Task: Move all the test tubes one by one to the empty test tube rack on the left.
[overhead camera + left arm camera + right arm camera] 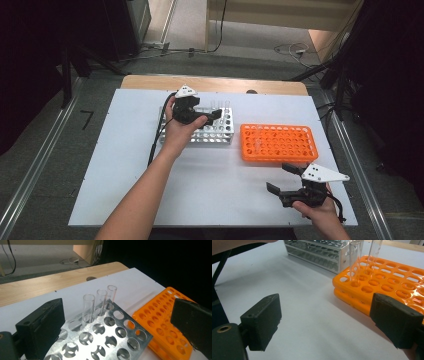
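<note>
A metal test-tube rack (216,132) stands at the middle of the white board, and an orange rack (278,142) lies to its right. Three clear tubes (101,301) stand upright in a row at the metal rack's (105,335) far edge. Two clear tubes (354,260) stand in the orange rack's (392,275) near corner. My left gripper (214,116) hovers over the metal rack, jaws wide apart, nothing between them; the tubes stand beyond the jaws. My right gripper (281,179) rests low near the board's front right, open and empty, short of the orange rack.
The white board (200,180) covers a wooden table (215,84) whose far edge shows behind it. A black cable (155,140) trails from the left gripper along the metal rack's left side. Dark stands and floor cables surround the table.
</note>
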Available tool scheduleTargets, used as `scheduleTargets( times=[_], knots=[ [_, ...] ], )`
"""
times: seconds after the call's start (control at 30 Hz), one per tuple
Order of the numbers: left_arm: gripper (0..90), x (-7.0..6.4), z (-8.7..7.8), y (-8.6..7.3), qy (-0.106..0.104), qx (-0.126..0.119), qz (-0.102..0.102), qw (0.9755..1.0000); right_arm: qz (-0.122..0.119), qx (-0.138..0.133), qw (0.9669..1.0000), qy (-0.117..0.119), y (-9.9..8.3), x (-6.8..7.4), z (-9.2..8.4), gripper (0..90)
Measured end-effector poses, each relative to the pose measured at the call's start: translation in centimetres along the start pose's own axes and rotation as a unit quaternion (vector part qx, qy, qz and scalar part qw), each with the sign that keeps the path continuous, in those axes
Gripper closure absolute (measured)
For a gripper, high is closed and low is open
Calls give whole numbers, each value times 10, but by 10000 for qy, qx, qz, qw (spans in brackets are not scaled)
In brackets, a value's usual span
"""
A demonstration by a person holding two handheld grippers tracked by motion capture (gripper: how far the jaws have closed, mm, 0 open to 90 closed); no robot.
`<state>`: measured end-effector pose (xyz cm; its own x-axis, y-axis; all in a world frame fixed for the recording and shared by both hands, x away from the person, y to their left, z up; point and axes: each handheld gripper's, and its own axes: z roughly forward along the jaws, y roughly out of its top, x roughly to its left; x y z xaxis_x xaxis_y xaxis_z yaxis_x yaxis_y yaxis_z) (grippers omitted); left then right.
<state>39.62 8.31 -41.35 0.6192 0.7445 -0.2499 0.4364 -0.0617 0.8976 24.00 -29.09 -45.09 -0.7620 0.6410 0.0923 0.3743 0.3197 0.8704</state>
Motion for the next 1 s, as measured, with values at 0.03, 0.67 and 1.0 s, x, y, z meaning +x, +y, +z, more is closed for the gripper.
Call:
scheduleTargets(
  times=[0.03,0.67,1.0],
  knots=[
    [0,-1,-3,-1,-41,-14,12,10000,1,5,10000,-6,0,0,0,89],
    [0,-36,-52,-30,50,-123,450,9989,-34,-16,9999,-104,14,5,9,92],
    [0,-52,-72,-52,31,-237,468,9986,109,57,9996,-254,26,-2,17,96]
  ],
)
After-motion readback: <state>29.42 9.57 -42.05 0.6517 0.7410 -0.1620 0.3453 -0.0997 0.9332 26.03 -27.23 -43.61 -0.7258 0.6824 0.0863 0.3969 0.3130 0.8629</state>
